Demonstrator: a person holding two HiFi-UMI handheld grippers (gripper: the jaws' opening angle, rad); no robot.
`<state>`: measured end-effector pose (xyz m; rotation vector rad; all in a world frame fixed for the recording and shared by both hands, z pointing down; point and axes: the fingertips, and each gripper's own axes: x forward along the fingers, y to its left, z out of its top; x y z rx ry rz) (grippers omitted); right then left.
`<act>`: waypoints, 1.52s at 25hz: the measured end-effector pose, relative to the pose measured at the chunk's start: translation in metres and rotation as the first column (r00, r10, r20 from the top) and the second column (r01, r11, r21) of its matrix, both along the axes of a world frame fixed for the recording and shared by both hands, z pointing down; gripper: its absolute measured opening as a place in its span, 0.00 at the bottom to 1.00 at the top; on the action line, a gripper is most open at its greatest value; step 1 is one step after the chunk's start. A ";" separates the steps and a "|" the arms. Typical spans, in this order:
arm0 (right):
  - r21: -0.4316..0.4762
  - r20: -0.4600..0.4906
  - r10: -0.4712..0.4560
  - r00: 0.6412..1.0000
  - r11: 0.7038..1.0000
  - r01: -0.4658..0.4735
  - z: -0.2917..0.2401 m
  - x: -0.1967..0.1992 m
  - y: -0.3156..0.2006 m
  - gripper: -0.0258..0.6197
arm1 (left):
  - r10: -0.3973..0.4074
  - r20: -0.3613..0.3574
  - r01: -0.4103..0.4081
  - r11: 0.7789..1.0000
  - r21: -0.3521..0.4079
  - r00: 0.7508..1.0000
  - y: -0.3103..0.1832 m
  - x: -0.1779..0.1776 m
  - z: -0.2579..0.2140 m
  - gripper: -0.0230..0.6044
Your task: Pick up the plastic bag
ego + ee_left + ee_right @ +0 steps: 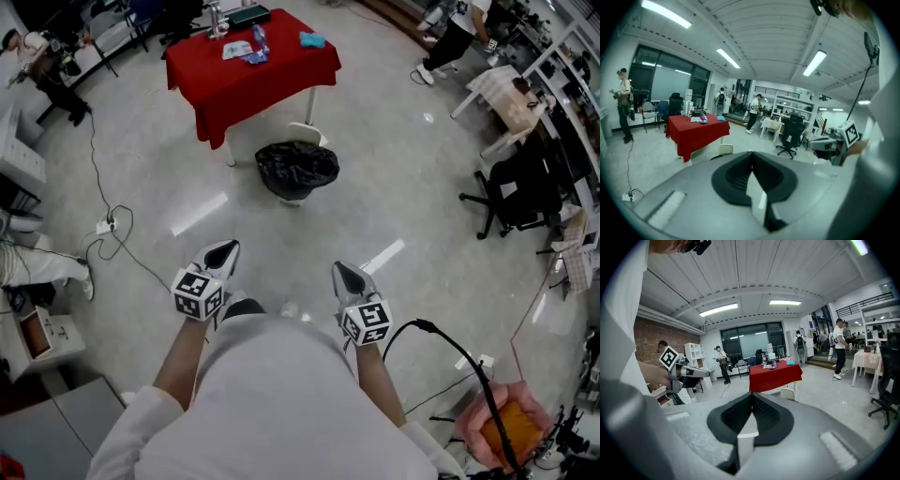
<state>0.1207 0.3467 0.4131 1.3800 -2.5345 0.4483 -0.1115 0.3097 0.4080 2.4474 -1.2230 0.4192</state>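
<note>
Black plastic bag (296, 169) stands far off by the red table's (253, 80) near corner, so walk up before parting your left gripper (226, 249) and right gripper (341, 272), both closed on nothing.

The head camera looks steeply down from above the person toward a red-covered surface (253, 70) well ahead, while cameras on the left hand-held gripper (223, 251) and right hand-held gripper (345, 274) look almost level at that same distant surface.

the floor (403, 187) bears a red table (253, 80) and black plastic bag (296, 169).
</note>
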 end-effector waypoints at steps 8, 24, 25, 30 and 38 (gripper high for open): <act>-0.018 0.007 0.001 1.000 1.000 -0.001 0.010 0.015 -0.002 0.04 | -0.015 0.021 0.015 1.000 -0.017 1.000 -0.001 0.005 0.005 0.04; -0.094 -0.037 0.128 0.991 0.987 -0.131 0.031 0.027 -0.081 0.04 | 0.094 0.012 -0.094 0.995 -0.018 0.995 -0.104 0.013 0.017 0.04; -0.095 -0.037 0.134 0.990 0.986 -0.137 0.031 0.024 -0.090 0.04 | 0.101 0.013 -0.100 0.995 -0.023 0.995 -0.114 0.011 0.019 0.04; -0.114 -0.046 0.160 0.986 0.980 -0.164 0.033 0.012 -0.139 0.04 | 0.161 0.004 -0.161 0.987 -0.005 0.987 -0.166 0.000 0.018 0.04; -0.134 -0.074 0.233 0.970 0.961 -0.241 0.036 -0.018 -0.215 0.04 | 0.281 0.057 -0.280 0.960 -0.021 0.958 -0.248 -0.034 0.031 0.04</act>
